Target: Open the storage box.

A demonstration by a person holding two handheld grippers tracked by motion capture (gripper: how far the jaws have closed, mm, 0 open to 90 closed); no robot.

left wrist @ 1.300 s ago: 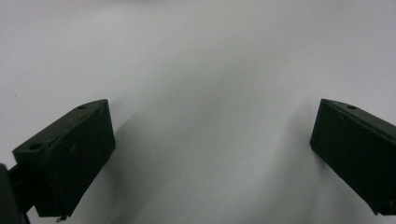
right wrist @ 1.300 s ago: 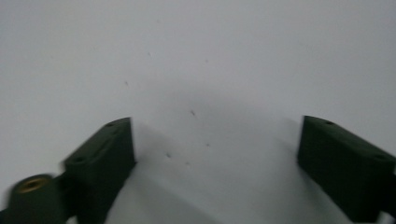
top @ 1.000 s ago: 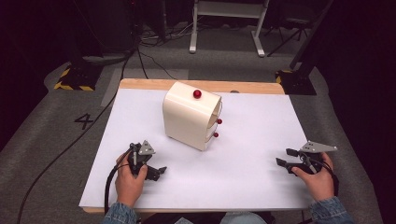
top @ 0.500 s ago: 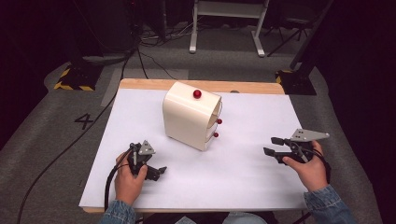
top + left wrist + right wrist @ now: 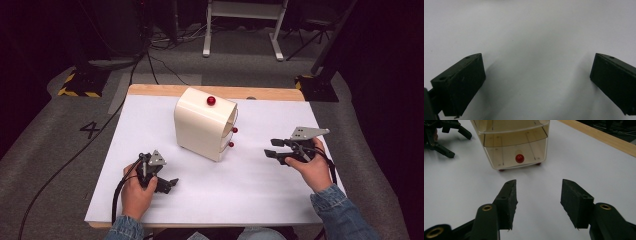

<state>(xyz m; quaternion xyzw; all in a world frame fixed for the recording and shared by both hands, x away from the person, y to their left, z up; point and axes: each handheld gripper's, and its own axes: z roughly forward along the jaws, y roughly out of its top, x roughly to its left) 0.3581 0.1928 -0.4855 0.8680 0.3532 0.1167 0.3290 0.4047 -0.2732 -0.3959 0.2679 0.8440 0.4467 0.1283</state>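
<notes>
A cream drawer unit (image 5: 202, 129) stands in the middle of the white table, with one red knob (image 5: 211, 100) on its top and two more on the face turned to the right. My right gripper (image 5: 270, 148) hovers open to the right of that face, jaws pointing at it. In the right gripper view the open gripper (image 5: 538, 195) faces the translucent drawer fronts, and the bottom drawer's red knob (image 5: 519, 158) lies straight ahead, a short way off. My left gripper (image 5: 170, 184) rests open near the front left, its jaws (image 5: 537, 82) spread wide over bare white surface.
The white sheet (image 5: 250, 195) covers a table with a wooden back edge (image 5: 165, 90). Beyond it are grey floor, cables and a white stand (image 5: 240, 25). In the right gripper view the left gripper (image 5: 441, 135) lies at the upper left, beside the unit.
My right gripper has risen and moved left toward the drawer unit's knobbed face. The left gripper has stayed put.
</notes>
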